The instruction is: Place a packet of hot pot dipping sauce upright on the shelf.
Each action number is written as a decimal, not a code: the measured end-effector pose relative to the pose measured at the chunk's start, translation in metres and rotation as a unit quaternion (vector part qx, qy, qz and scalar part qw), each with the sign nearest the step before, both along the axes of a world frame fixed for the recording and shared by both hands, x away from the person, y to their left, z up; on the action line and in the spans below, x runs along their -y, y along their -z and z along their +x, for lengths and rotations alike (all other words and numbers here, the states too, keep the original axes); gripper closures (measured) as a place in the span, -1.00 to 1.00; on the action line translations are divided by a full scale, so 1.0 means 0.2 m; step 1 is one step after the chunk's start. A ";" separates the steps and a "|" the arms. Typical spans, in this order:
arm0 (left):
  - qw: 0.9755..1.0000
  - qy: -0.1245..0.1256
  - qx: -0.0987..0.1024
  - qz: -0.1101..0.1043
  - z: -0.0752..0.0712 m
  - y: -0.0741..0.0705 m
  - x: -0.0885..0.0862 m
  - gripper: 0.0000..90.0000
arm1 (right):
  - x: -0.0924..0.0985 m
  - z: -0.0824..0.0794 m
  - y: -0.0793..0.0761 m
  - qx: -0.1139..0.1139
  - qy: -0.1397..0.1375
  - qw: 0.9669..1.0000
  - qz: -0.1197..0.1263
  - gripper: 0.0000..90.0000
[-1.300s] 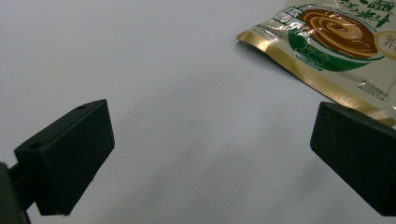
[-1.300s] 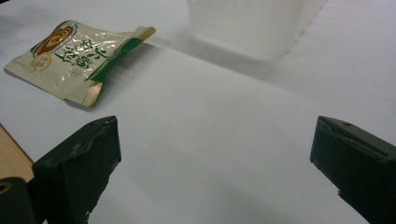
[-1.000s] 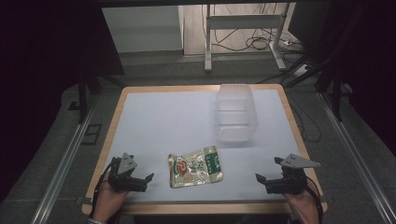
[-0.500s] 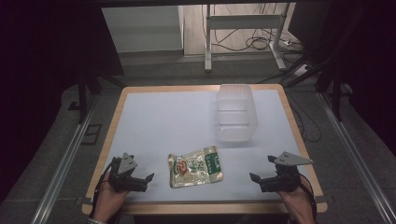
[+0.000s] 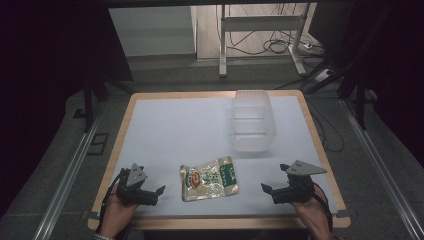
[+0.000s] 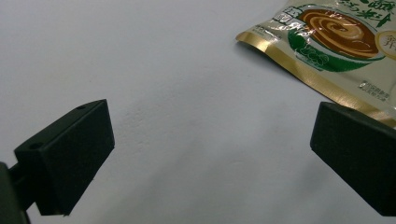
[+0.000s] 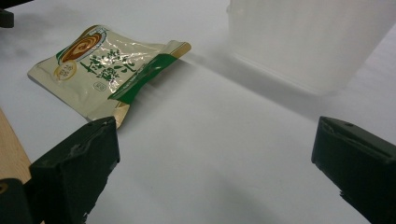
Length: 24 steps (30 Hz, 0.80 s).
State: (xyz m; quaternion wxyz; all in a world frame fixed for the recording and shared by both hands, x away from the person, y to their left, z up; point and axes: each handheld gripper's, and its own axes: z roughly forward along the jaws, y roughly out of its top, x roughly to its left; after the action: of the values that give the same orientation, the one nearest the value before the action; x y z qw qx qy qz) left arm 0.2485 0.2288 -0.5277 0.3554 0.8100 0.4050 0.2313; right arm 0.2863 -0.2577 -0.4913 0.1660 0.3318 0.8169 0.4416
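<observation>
The landmark is the food packet [image 5: 209, 178], a flat foil pouch printed in green and gold that lies on the white table [image 5: 170, 130] near its front edge.

Left of the packet, well apart from it, the left gripper [image 5: 154, 193] hovers low over the table, its jaws spread wide with nothing between them; in the left gripper view the packet's [image 6: 336, 46] corner sits just beyond the right-hand jaw.

Behind the packet and to its right stands a translucent plastic container [image 5: 252, 126]; nothing can be made out inside it through the cloudy walls.

Right of the packet, the right gripper [image 5: 268, 192] is likewise released, jaws wide and empty, pointing toward the packet [image 7: 109, 65] and the container [image 7: 308, 37].
</observation>
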 end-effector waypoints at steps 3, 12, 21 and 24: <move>1.000 0.001 -0.002 -0.004 0.00 0.00 0.00 -1.00 | -0.01 0.01 0.00 0.003 -0.002 1.000 -0.003 -0.98; 1.000 0.005 -0.004 -0.007 0.00 0.00 0.00 -1.00 | -0.08 0.03 0.01 -0.004 -0.016 1.000 -0.008 -0.97; 1.000 0.010 -0.003 0.001 0.00 0.00 0.01 -1.00 | -0.15 0.05 0.03 -0.008 -0.036 0.999 -0.013 -0.97; 1.000 0.012 0.000 0.003 0.00 0.00 0.02 -1.00 | -0.18 0.06 0.04 -0.011 -0.041 0.999 -0.015 -0.98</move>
State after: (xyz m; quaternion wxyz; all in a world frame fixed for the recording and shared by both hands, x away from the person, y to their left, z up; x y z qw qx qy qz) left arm 0.2477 0.2258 -0.5273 0.3561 0.8157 0.3948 0.2282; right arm 0.2977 -0.2221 -0.4999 0.1434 0.3000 0.8384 0.4319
